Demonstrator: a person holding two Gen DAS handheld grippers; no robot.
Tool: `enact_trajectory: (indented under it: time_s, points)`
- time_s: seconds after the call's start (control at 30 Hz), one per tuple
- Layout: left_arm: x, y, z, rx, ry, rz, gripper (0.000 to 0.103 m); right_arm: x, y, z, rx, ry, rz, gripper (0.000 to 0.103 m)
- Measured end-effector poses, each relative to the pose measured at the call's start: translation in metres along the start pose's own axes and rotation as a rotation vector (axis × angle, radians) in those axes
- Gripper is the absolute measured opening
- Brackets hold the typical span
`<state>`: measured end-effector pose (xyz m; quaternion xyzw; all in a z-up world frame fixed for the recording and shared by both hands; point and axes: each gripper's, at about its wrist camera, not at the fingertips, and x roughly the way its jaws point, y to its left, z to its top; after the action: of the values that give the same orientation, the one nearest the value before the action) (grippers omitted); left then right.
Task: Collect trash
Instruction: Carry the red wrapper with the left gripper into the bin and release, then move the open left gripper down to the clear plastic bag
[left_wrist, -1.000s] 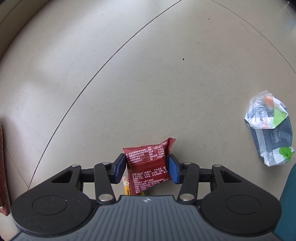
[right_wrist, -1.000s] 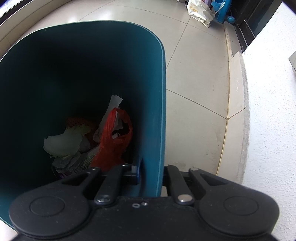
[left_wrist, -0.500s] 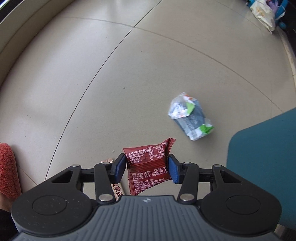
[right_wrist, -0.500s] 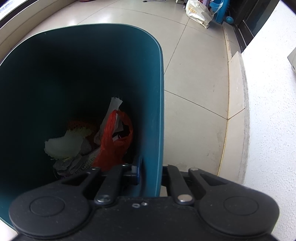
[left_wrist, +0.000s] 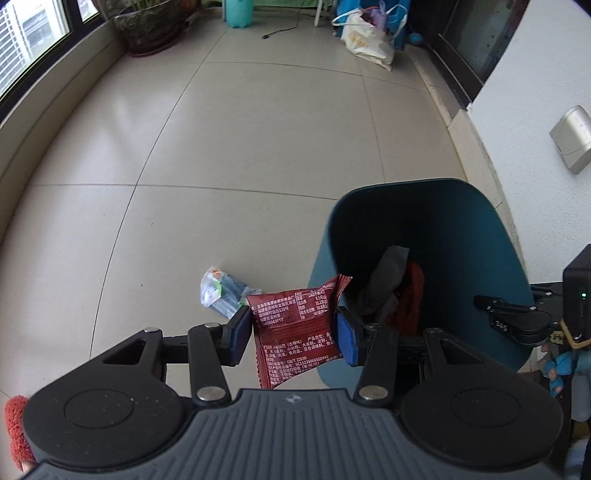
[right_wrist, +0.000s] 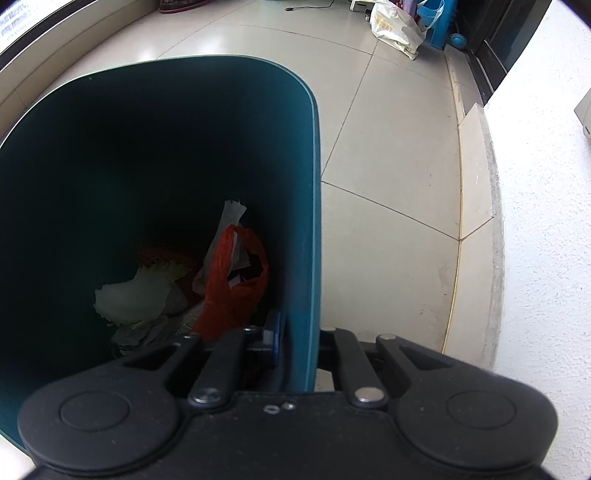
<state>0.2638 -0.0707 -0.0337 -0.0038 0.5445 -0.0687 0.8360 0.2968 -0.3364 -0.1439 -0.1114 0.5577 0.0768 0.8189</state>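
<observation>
While half hidden by left tongs, clamped red wrapper (lower edge cut off); right tongs pinching bin rim

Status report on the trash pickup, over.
Left gripper shut on red wrapper, beside the bin. Right gripper clamps teal bin wall. Crumpled packet on floor. Nothing blocking bin mouth.

Beige tiled floor: teal bin, crumpled white-green wrapper, plant pot, white shopping bag, black cable.
</observation>
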Motion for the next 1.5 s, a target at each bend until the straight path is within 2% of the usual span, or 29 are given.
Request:
enact_trajectory:
  time_s: [0.17,0.3,0.43,0.63,0.77,0.83,0.9,1.1,1.27,1.5]
  points:
    - [0.004,-0.051,0.009,0.100,-0.018,-0.002,0.047,-0.004,-0.006,0.000,0.007,-0.012,0.014,0.006]
    - [0.021,-0.086,0.013,0.173,0.004,-0.002,0.047,-0.019,-0.011,0.001,0.021,-0.050,0.034,0.004]
    - [0.055,-0.113,0.011,0.229,0.051,0.014,0.047,-0.028,-0.015,0.002,0.030,-0.076,0.047,0.003]
    - [0.102,-0.133,0.003,0.261,0.140,0.034,0.049,-0.030,-0.018,0.003,0.036,-0.086,0.062,0.003]
    - [0.114,-0.140,-0.004,0.277,0.161,0.021,0.053,-0.032,-0.022,0.001,0.036,-0.090,0.069,0.003]
    - [0.117,-0.140,-0.006,0.272,0.161,0.016,0.060,-0.033,-0.022,0.000,0.034,-0.091,0.068,0.003]
    - [0.118,-0.139,-0.008,0.259,0.163,-0.004,0.063,-0.032,-0.022,-0.002,0.033,-0.092,0.068,0.003]
    - [0.113,-0.136,-0.013,0.250,0.158,-0.048,0.064,-0.033,-0.022,-0.002,0.033,-0.092,0.067,0.003]
    - [0.098,-0.131,-0.015,0.247,0.135,-0.075,0.064,-0.033,-0.021,-0.002,0.032,-0.093,0.067,0.003]
    - [0.053,-0.107,-0.013,0.204,0.044,-0.115,0.064,-0.033,-0.021,-0.001,0.033,-0.091,0.068,0.004]
